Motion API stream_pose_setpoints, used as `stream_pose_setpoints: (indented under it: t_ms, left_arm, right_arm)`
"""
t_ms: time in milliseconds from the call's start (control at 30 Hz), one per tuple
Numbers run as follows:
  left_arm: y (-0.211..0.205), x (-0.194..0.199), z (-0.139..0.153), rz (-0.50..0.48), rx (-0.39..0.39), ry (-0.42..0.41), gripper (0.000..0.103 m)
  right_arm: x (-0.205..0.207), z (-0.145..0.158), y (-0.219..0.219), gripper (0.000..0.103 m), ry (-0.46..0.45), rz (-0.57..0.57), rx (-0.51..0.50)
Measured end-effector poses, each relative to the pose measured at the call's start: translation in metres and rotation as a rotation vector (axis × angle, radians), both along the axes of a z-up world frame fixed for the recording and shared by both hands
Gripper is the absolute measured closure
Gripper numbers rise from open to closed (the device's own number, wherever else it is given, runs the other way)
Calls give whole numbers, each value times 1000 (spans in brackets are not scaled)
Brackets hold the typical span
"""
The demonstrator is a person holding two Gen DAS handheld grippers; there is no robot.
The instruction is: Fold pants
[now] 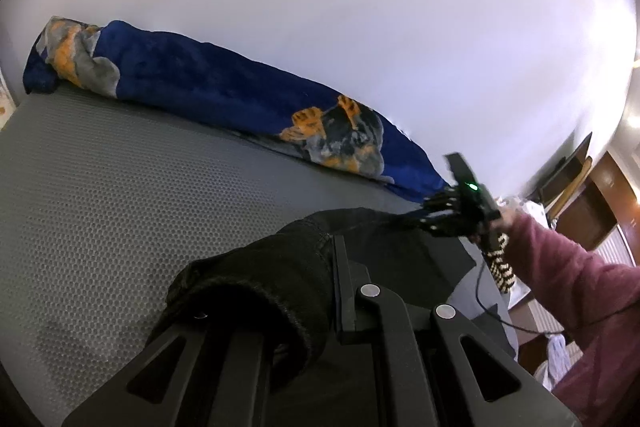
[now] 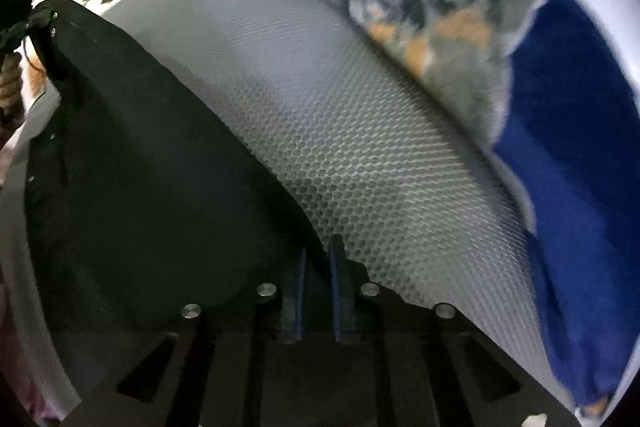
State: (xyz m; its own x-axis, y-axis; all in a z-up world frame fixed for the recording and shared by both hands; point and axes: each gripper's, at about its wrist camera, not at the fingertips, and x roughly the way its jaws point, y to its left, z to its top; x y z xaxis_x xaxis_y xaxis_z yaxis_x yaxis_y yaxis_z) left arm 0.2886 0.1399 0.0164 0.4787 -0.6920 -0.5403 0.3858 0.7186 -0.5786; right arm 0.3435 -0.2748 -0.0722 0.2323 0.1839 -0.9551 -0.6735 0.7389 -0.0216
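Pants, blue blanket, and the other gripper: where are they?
pants (image 2: 132, 163), right wrist view, flat middle of the black cloth.
blue blanket (image 1: 192, 75), left wrist view, plain blue part.
right gripper (image 1: 434, 209), left wrist view, its fingertips.

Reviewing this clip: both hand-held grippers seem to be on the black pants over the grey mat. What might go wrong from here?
The left hand-held gripper grips a bunched hem of the black pants, so the fold may come out lumpy. The right hand-held gripper pinches only a thin edge, which might slip. The blue blanket lies close behind and could snag.
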Motion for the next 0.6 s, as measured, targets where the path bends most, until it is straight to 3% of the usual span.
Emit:
stream_pose_setpoints:
  t_ms: [133, 300, 467, 600]
  left_arm:
    - [4, -12, 6, -20, 19, -6, 96]
    - [6, -46, 24, -87, 27, -19, 95]
    - [4, -107, 24, -185, 59, 6, 93]
    - [5, -153, 1, -243, 102, 75, 93]
  right_arm:
    - [-41, 32, 1, 95, -183, -106, -53]
    - [-126, 64, 3, 95, -284, -227, -26]
    - [-210, 67, 2, 95, -281, -318, 17]
    - [-265, 39, 5, 95, -208, -388, 47]
